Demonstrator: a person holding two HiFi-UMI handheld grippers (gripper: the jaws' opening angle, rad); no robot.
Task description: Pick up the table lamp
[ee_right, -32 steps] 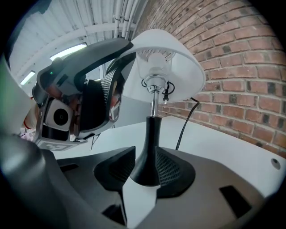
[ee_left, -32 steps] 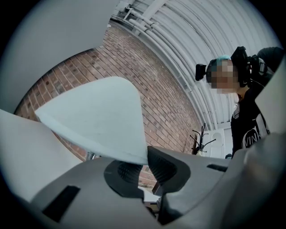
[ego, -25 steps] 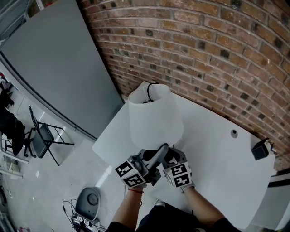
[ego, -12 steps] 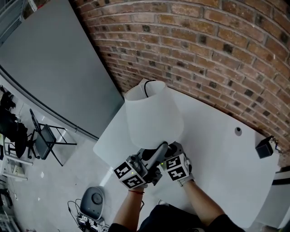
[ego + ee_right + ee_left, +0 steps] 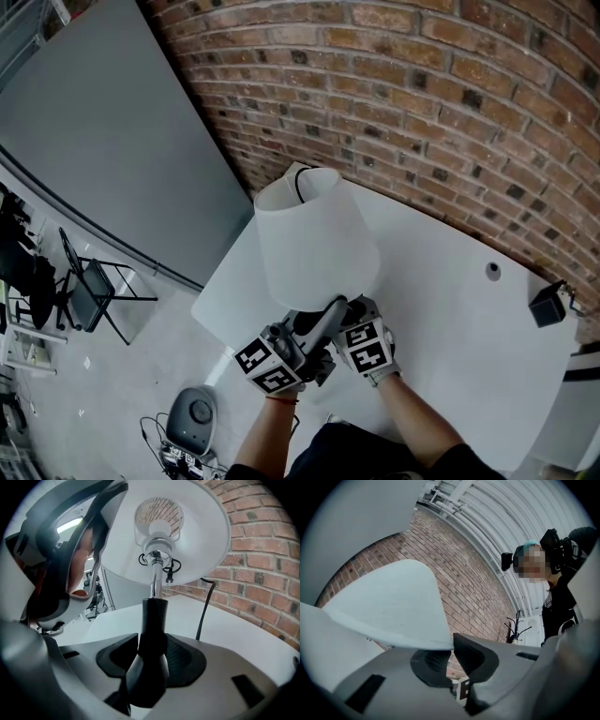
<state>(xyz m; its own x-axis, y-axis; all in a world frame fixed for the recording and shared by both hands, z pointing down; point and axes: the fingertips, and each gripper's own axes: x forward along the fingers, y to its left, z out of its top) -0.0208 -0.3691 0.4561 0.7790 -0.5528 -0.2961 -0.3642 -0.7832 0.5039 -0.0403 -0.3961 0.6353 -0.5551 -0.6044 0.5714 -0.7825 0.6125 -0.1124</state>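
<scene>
The table lamp has a white shade [image 5: 314, 239] and a black stem [image 5: 152, 620] under a chrome rod. It stands near the table's [image 5: 450, 309] left corner. My left gripper [image 5: 336, 306] points up from below and is shut on the shade's lower rim [image 5: 440, 645], seen in the left gripper view, where the jaws [image 5: 451, 652] stand almost together. My right gripper [image 5: 354, 317] sits beside it. Its jaws [image 5: 152, 657] have just been opening and stand wide, with the stem upright between the pads. The lamp's foot is hidden.
A black cable [image 5: 206, 606] runs from the lamp across the table toward the brick wall [image 5: 450, 112]. A small black box [image 5: 545, 306] sits at the table's far right by a round hole [image 5: 493, 272]. On the floor are a folding chair [image 5: 89, 291] and a grey round device [image 5: 192, 412].
The right gripper has edged in a little toward the lamp stem and the left gripper. The shade sits slightly higher and further left in the picture. The left gripper has kept still.
</scene>
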